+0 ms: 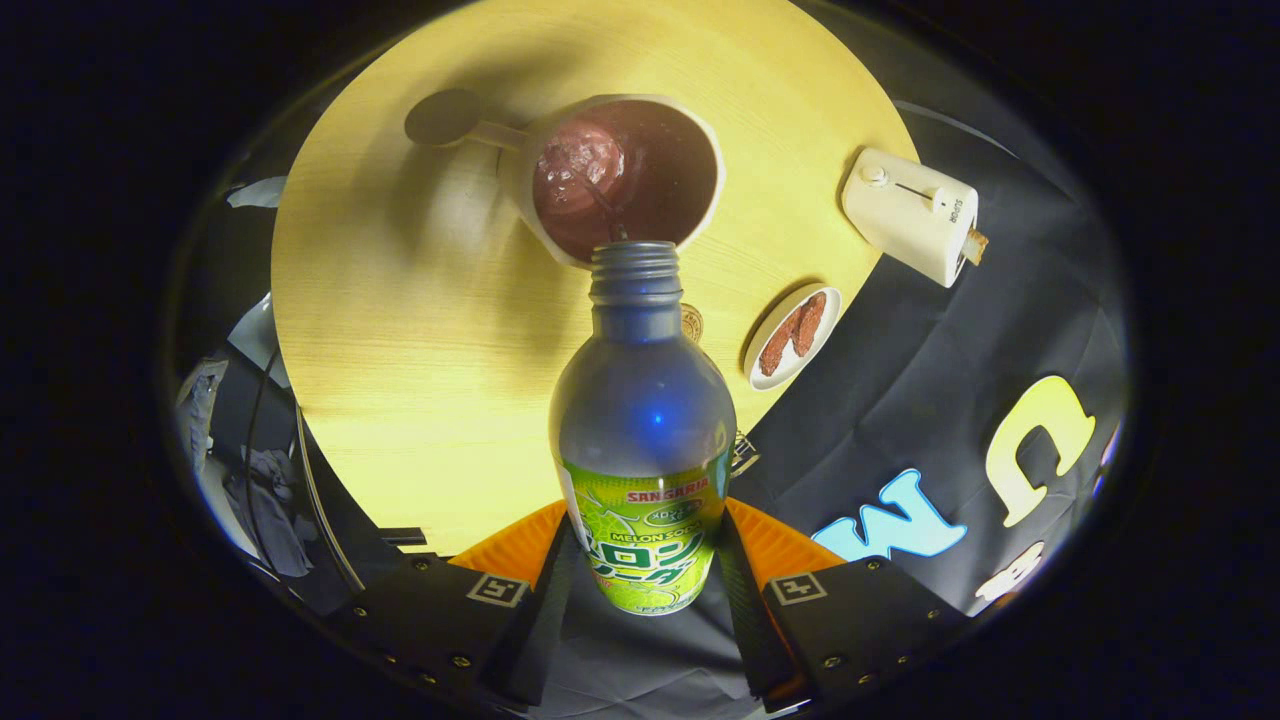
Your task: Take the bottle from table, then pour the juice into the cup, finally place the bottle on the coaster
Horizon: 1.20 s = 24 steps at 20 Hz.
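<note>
We see the desk (400, 330) brightly lit from above, the cup (620, 175) casting a soft shadow; a glare spot sits on the bottle (645, 420). Fisheye distortion bends the edges, which fall dim.

The melon soda bottle (645, 400) wears a printed label (640, 545) with a red brand line in Latin capitals, a smaller line below it and large Japanese characters. The gripper (645, 575) clamps it there, each finger mount bearing a square coded marker (497, 588). The toaster (910, 215) carries a short printed word, too small to be sure of.
</note>
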### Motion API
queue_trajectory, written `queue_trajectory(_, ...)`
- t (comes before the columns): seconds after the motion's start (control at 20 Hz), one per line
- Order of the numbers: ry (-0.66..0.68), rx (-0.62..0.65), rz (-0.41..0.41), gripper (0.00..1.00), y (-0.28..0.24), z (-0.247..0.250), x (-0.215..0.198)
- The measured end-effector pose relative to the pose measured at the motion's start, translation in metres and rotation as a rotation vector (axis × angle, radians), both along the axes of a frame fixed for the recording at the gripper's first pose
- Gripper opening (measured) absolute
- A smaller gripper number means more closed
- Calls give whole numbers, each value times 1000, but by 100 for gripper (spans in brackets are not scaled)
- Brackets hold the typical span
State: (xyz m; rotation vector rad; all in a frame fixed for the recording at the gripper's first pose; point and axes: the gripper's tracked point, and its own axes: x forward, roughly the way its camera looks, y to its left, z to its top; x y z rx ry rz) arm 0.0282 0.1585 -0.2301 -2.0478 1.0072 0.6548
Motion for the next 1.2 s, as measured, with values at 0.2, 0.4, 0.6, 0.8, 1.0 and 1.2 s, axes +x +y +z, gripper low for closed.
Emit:
queue_trajectory(0.2, -7, -14, 5, 73, 4, 5, 2)
queue_trajectory(0.4, -3, -25, 9, 72, 9, 6, 1)
queue_trajectory(0.6, -4, -38, 15, 73, 11, 7, 3)
queue_trajectory(0.8, -3, -51, 14, 73, 10, 8, 5)
queue_trajectory(1.0, 4, -73, 26, 73, 10, 11, 4)
queue_trajectory(1.2, 6, -83, 35, 73, 10, 13, 6)
